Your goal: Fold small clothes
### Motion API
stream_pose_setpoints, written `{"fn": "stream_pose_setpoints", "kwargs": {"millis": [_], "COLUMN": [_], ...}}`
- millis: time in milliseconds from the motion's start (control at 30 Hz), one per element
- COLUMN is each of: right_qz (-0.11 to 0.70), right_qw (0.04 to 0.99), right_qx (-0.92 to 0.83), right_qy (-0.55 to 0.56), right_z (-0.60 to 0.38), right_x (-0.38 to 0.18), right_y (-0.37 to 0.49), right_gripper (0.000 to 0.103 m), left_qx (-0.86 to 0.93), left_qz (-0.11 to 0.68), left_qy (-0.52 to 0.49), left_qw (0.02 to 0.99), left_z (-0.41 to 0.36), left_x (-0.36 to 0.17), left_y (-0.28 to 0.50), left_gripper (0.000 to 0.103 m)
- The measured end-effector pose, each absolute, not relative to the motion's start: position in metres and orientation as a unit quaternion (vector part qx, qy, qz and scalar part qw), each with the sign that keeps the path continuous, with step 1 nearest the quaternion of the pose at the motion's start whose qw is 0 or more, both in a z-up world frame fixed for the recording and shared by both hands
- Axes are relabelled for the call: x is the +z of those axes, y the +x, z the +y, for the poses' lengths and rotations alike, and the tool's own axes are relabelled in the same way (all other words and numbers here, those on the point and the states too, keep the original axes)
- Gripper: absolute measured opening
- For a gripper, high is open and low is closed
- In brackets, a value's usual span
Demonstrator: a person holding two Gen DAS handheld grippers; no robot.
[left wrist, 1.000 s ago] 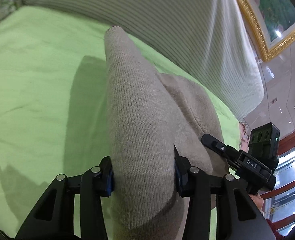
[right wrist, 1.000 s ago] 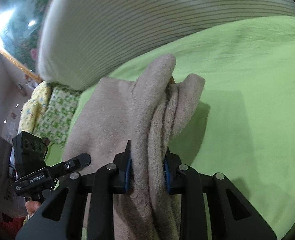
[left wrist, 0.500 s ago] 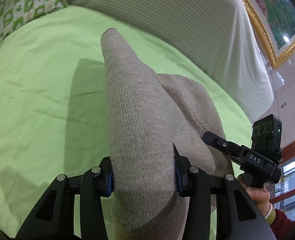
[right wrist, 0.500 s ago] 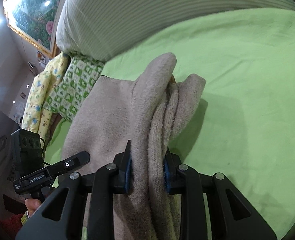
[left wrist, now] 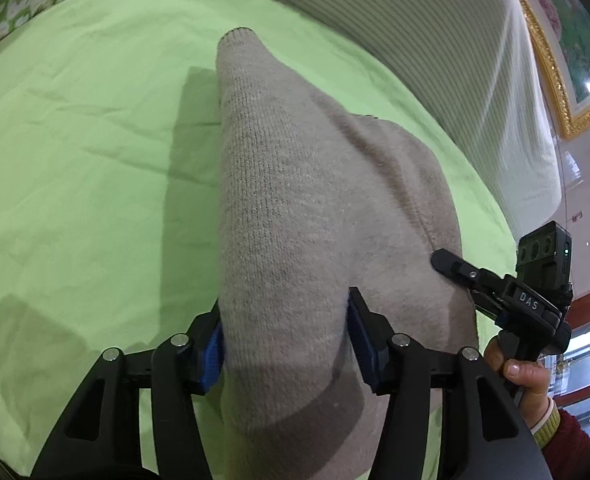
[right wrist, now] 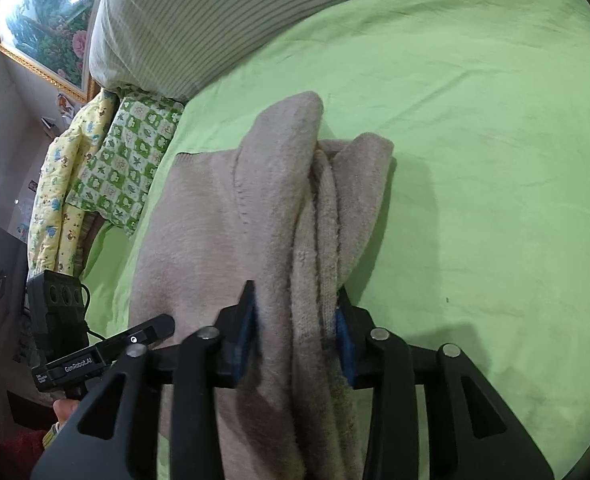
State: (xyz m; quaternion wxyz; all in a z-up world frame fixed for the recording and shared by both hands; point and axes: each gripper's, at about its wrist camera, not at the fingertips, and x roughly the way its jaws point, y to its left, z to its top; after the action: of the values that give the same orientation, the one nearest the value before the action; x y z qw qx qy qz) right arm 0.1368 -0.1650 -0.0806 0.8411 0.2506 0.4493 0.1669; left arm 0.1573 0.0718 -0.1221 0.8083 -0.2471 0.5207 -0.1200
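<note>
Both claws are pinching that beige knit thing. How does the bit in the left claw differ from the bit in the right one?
The left claw grips one smooth, rounded fold of the beige knit garment; the right claw grips several bunched layers with fuzzy edges showing. The left bundle looks wider between the pads, the right narrower. Both claws are shut on the same garment, above the green sheet.

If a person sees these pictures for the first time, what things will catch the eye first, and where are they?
First comes the beige knitted garment, bunched up in the middle of both views and clamped by the left gripper and the right gripper. Under it spreads the bright green bedsheet, which fills most of each picture. Behind lies a large striped pillow, and a gold-framed flower painting hangs at the upper left of the right wrist view.
</note>
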Motion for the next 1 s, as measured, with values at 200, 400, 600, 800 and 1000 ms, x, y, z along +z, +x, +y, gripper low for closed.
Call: {"fn": "stream_pose_setpoints", "kwargs": {"millis": [200, 400, 600, 800, 1000], "right_qz": [0.446, 0.448, 0.439, 0.422, 0.422], "right_qw": [0.85, 0.852, 0.861, 0.872, 0.876], "right_qx": [0.142, 0.124, 0.114, 0.108, 0.122], "right_qy": [0.243, 0.239, 0.23, 0.222, 0.199], "right_z": [-0.175, -0.175, -0.177, -0.18, -0.167], "right_x": [-0.084, -0.086, -0.069, -0.05, -0.046], "right_y": [0.136, 0.135, 0.125, 0.105, 0.08], "right_gripper": [0.052, 0.055, 0.055, 0.056, 0.057], "left_qx": [-0.114, -0.103, -0.081, -0.066, -0.062], "left_qz": [0.522, 0.526, 0.53, 0.527, 0.525], "left_qy": [-0.241, -0.23, -0.224, -0.224, -0.199], "left_qw": [0.81, 0.812, 0.814, 0.817, 0.826], "left_z": [0.084, 0.09, 0.092, 0.097, 0.099], "left_x": [-0.123, -0.121, -0.114, -0.106, -0.096], "left_y": [0.146, 0.134, 0.12, 0.103, 0.082], "left_gripper": [0.067, 0.069, 0.069, 0.07, 0.071]}}
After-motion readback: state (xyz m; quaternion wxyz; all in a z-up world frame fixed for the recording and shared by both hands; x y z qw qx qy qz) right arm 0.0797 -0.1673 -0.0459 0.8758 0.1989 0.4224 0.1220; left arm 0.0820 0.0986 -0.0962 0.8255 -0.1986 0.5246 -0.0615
